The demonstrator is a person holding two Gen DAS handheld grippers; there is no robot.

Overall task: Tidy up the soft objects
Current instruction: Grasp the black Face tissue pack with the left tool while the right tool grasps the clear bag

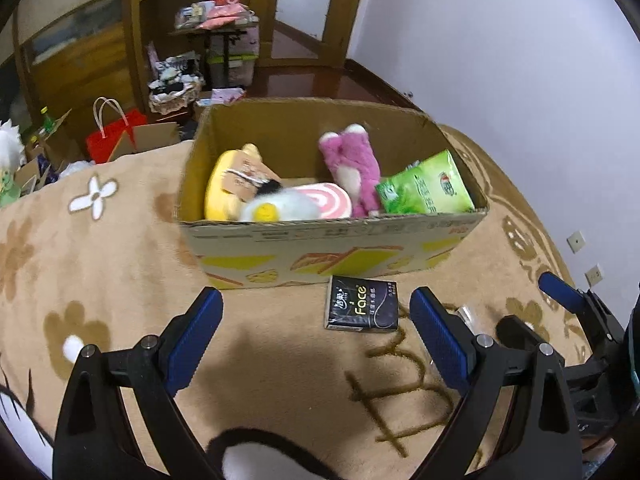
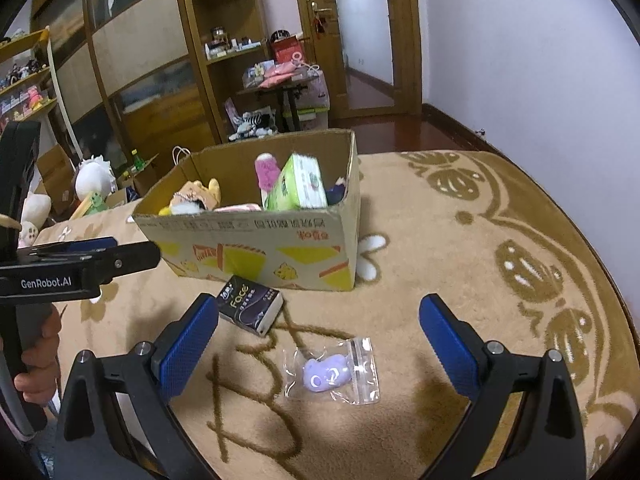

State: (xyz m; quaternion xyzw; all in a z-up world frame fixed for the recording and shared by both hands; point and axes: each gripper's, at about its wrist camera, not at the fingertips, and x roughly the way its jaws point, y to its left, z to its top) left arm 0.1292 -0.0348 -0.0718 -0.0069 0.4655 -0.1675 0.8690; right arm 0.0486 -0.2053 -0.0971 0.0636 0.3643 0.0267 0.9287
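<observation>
Closest in, the left claw (image 1: 316, 320) is hanging wide open over the tan blanket (image 1: 100, 264) with nothing between its blue pads, and the right claw (image 2: 320, 330) is gaping just as wide, also holding nothing. Right under the right claw, a small lilac soft toy sealed in a clear zip bag (image 2: 332, 372) is lying flat on the blanket, crinkly and shiny, squarely between the two pads but not touched by either. Just beyond it, a dark pocket tissue pack (image 1: 362, 303) is sitting near the front wall of the cardboard box (image 1: 320, 240), a little apart from it, looking flat and squashy. By the look of things, these two are what is left to put away. Further on, the box is already filling up: a yellow plush (image 1: 220, 188), a fried-egg plush (image 1: 276, 206), a pink swirl cushion (image 1: 324, 196), a pink furry toy (image 1: 352, 164) leaning up toward the back wall, and a green tissue pack (image 1: 424, 188) tucked in the right corner. So most of the job seems done, with the bagged toy looking like the next pick. Behind it all, wooden shelves (image 2: 224, 40) are standing cluttered.
</observation>
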